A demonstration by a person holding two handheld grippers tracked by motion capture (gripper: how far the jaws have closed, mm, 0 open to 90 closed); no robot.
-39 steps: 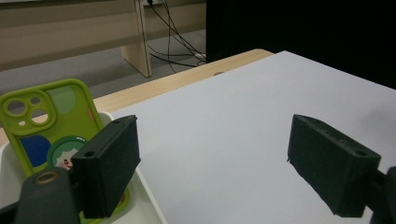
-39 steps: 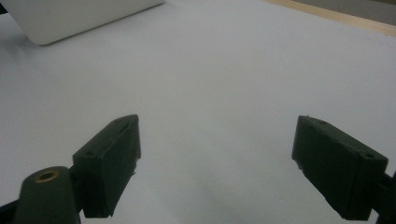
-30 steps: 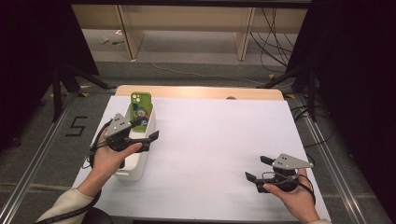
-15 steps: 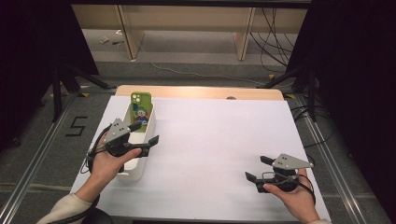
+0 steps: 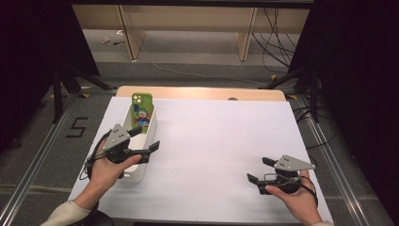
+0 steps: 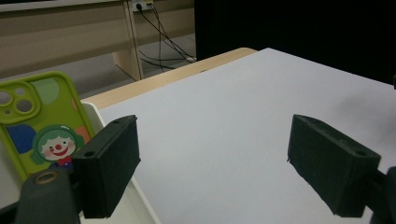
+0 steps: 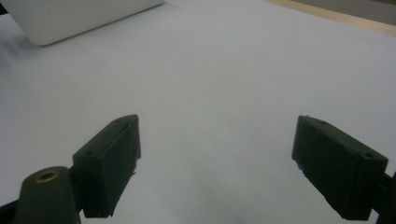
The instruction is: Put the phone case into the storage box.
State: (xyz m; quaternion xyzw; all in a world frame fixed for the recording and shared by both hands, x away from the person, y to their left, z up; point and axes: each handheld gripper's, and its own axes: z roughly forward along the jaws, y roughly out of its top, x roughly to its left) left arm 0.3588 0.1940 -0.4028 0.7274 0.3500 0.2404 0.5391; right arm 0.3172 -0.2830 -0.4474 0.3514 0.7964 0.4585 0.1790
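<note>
Two grippers, both with fingers spread wide and holding nothing! Left gripper [image 5: 144, 142] hovers over the white bin [image 5: 136, 172] at the bench's [image 5: 221, 141] left side; right gripper [image 5: 260, 171] sits low near the front right, well apart. Standing in the bin, leaning on its far wall, is the green phone case [image 5: 141, 108] with the clown print. Looks light, thin and bendy, likely slick; I'd pinch its top edge across the flat faces
</note>
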